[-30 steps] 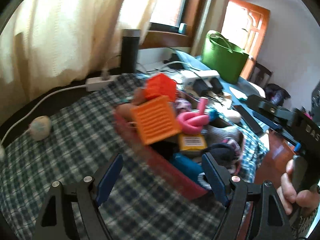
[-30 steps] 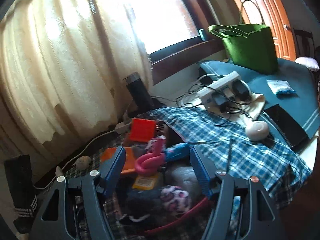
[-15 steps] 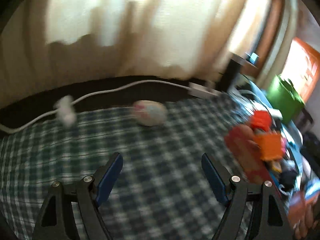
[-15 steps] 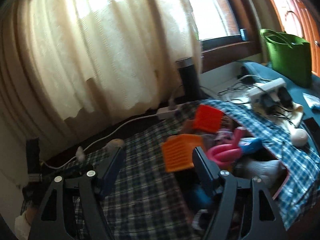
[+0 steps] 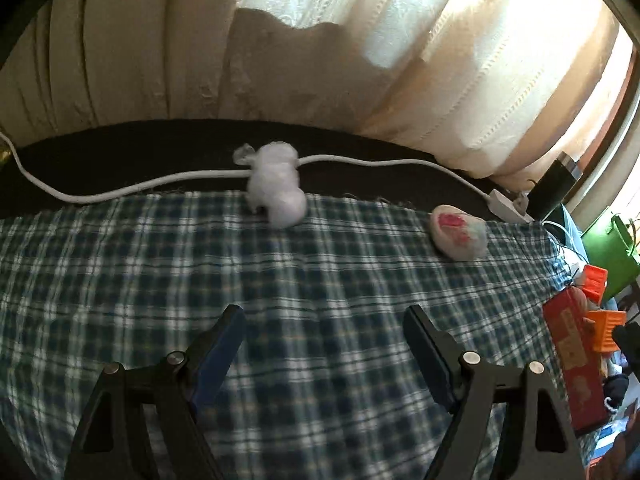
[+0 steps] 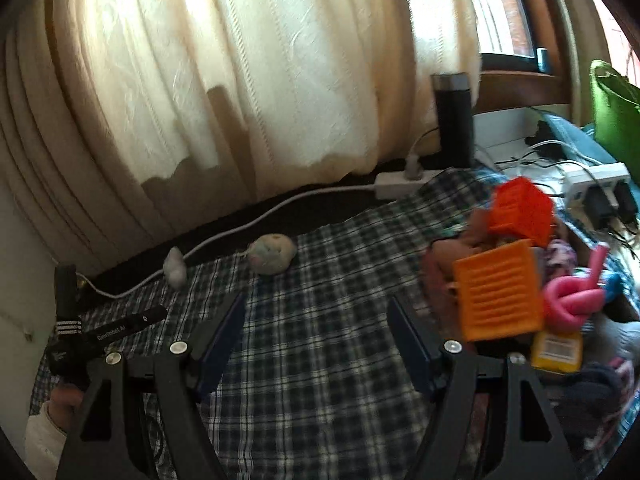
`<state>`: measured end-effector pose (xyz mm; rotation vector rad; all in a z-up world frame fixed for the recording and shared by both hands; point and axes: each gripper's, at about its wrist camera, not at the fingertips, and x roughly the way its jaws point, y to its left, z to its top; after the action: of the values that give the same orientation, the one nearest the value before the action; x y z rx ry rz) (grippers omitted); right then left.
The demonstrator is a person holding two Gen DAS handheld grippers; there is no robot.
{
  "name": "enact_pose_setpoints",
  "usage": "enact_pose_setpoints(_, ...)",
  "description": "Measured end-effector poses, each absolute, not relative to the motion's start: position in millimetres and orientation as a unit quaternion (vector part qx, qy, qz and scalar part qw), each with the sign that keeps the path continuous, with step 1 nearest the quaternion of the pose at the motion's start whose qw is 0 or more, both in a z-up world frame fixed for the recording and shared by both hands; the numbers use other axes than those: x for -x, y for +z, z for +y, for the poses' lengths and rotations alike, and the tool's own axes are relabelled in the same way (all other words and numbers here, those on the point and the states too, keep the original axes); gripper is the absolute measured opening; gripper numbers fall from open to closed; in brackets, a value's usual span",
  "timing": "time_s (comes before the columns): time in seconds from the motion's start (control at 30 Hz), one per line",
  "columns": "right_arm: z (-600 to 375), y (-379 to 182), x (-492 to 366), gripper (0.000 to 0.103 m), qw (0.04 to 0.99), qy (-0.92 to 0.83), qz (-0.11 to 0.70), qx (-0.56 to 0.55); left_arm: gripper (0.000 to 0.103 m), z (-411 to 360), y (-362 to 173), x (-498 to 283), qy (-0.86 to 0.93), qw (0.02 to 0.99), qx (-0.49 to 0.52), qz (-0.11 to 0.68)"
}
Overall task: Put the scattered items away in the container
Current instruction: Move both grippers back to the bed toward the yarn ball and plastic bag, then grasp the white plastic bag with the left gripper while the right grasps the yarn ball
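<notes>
Red, the cardboard box (image 5: pixel 573 364) at the right of the checked cloth (image 5: pixel 280 300) is already heaped, while a white fluffy wad (image 5: pixel 276 188) and a pink-spotted soft ball (image 5: pixel 458 232) lie outside it, both the left tool (image 5: pixel 324 340) and the right tool (image 6: pixel 316 328) standing apart, empty.

You see woven checked cloth (image 5: pixel 320 300) | fluffy white wad (image 5: pixel 276 188) | smooth plastic cable (image 5: pixel 160 182) | ribbed orange plastic basket (image 6: pixel 500 296) | matt lace curtain (image 6: pixel 240 80).
</notes>
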<state>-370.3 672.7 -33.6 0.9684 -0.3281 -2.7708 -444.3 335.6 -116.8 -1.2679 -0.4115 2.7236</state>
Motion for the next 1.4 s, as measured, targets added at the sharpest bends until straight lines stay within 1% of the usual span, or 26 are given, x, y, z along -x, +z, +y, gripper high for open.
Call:
enact_pose_setpoints(0.17, 654.9, -42.7, 391.5, 0.077, 0.109, -0.928, -0.098, -0.342, 0.083, 321.9, -115.6, 451.1, 0.887, 0.047, 0.428, -0.167)
enact_pose_setpoints(0.3, 643.8, -45.3, 405.6, 0.077, 0.119, -0.926, -0.091, -0.346, 0.083, 328.7, -107.7, 475.3, 0.885, 0.039, 0.44, -0.144)
enact_pose_setpoints(0.43, 635.0, -50.7, 415.9, 0.077, 0.126, -0.923, -0.08, -0.354, 0.083, 329.8, -107.1, 504.4, 0.891, 0.005, 0.438, -0.116)
enact_pose_setpoints(0.7, 633.8, -55.1, 437.1, 0.077, 0.116, -0.922, -0.081, -0.361, 0.083, 317.8, -126.2, 548.8, 0.888, -0.038, 0.443, -0.119)
enact_pose_setpoints(0.9, 624.1, -62.3, 467.2, 0.077, 0.114, -0.914, -0.09, -0.379, 0.082, 311.9, -135.7, 563.1, 0.888, -0.036, 0.44, -0.127)
enact_pose_setpoints(0.93, 621.5, -65.2, 473.9, 0.077, 0.113, -0.911, -0.093, -0.385, 0.072, 311.8, -137.4, 563.8, 0.888, -0.034, 0.441, -0.128)
enact_pose_setpoints(0.97, 619.0, -67.8, 479.6, 0.077, 0.113, -0.91, -0.096, -0.388, 0.058, 311.4, -139.1, 564.4, 0.887, -0.031, 0.442, -0.13)
enact_pose_setpoints(1.0, 616.7, -70.3, 484.7, 0.077, 0.113, -0.908, -0.098, -0.391, 0.055, 310.4, -139.7, 563.7, 0.887, -0.03, 0.442, -0.132)
enact_pose_setpoints(1.03, 614.6, -72.6, 489.8, 0.077, 0.111, -0.907, -0.099, -0.393, 0.044, 309.4, -138.7, 562.5, 0.888, -0.03, 0.439, -0.133)
enact_pose_setpoints(1.07, 612.6, -74.8, 494.8, 0.077, 0.11, -0.906, -0.099, -0.396, 0.041, 308.2, -138.0, 561.8, 0.888, -0.027, 0.439, -0.136)
enact_pose_setpoints(1.17, 607.8, -84.1, 512.5, 0.077, 0.103, -0.902, -0.104, -0.405, 0.041, 306.2, -132.5, 558.4, 0.889, -0.021, 0.434, -0.145)
enact_pose_setpoints(1.4, 597.3, -109.8, 552.1, 0.077, 0.107, -0.886, -0.124, -0.434, 0.041, 312.7, -104.1, 546.6, 0.908, -0.011, 0.396, -0.137)
